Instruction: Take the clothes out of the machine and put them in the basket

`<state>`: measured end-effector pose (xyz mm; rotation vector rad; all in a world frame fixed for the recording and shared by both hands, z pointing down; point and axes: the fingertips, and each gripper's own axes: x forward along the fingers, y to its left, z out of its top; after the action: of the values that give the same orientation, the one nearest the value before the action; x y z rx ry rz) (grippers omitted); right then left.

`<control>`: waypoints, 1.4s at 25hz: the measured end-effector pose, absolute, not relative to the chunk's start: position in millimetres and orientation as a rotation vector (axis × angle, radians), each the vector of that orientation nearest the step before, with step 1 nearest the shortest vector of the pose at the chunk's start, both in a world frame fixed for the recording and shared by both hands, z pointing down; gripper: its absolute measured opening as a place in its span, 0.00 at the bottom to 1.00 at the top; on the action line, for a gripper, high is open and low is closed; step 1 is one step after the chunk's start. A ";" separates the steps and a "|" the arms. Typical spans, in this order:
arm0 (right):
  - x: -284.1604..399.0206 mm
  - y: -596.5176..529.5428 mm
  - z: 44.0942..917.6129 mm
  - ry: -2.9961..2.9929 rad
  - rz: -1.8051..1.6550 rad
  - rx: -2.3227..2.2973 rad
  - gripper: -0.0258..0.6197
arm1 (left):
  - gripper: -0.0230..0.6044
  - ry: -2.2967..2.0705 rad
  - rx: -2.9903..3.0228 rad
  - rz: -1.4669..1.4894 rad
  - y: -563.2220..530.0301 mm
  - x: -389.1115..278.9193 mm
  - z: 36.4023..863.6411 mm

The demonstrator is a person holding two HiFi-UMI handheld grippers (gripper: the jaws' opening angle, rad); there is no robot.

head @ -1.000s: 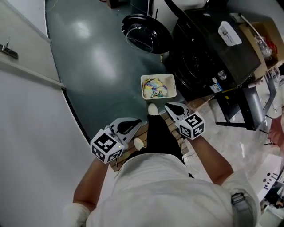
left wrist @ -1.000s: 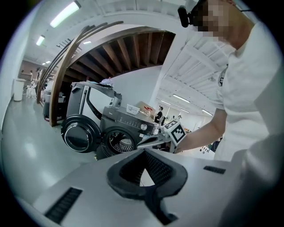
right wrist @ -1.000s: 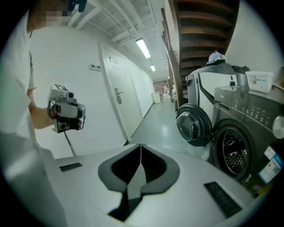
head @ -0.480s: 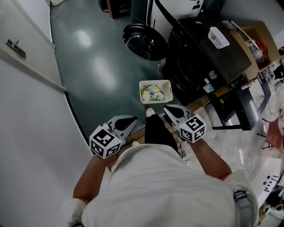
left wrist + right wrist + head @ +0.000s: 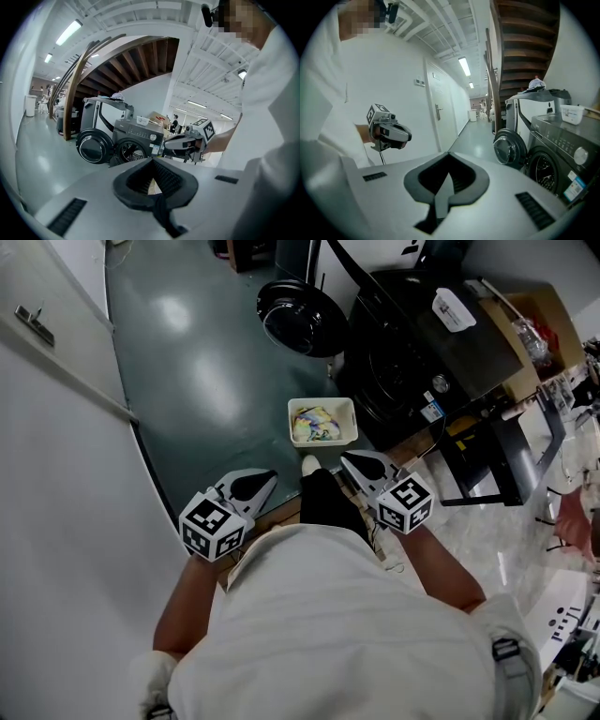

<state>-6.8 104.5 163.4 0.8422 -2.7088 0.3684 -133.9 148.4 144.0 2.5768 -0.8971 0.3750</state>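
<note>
A white basket (image 5: 322, 422) with colourful clothes (image 5: 314, 424) in it stands on the green floor before the black washing machine (image 5: 417, 352). The machine's round door (image 5: 298, 317) hangs open. Both grippers are held at the person's waist, short of the basket and apart from it. My left gripper (image 5: 267, 476) is shut and empty; its jaws meet at the tip (image 5: 152, 160). My right gripper (image 5: 347, 457) is shut with nothing between its pads (image 5: 449, 153). Each gripper view shows the other gripper, the right one (image 5: 180, 143) and the left one (image 5: 389, 132). The machine's drum (image 5: 131, 151) looks dark.
A white wall with a door (image 5: 52, 352) runs along the left. A cardboard box (image 5: 544, 310) and a black metal frame (image 5: 483, 460) stand right of the machine. A white tub (image 5: 453, 310) lies on the machine's top. A wooden board (image 5: 281, 514) lies under the person's feet.
Both grippers have risen with the person and drifted slightly left in the picture. The basket looks smaller and farther below. Both jaws stay shut.
</note>
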 end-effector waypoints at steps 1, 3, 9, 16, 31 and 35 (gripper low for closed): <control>-8.4 106.9 161.2 -2.714 0.358 0.835 0.05 | 0.03 -0.900 2.580 0.373 150.3 -133.6 142.8; -10.3 110.5 158.1 -2.724 0.341 0.828 0.05 | 0.03 -0.906 2.585 0.369 153.0 -132.8 141.1; -14.6 122.3 154.4 -2.740 0.326 0.812 0.05 | 0.03 -0.941 2.571 0.349 163.8 -134.7 142.5; -20.2 129.5 148.1 -2.759 0.307 0.804 0.05 | 0.03 -0.954 2.564 0.343 170.2 -137.7 143.8; -28.2 128.5 149.4 -2.747 0.298 0.786 0.05 | 0.03 -0.968 2.552 0.337 171.6 -146.4 146.7; -32.6 128.8 147.4 -2.745 0.286 0.765 0.05 | 0.03 -0.973 2.544 0.333 174.3 -149.5 147.0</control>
<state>-32.6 128.8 147.4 0.7653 -2.7446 0.2862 -149.5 174.3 147.0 2.5444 -0.9728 0.3328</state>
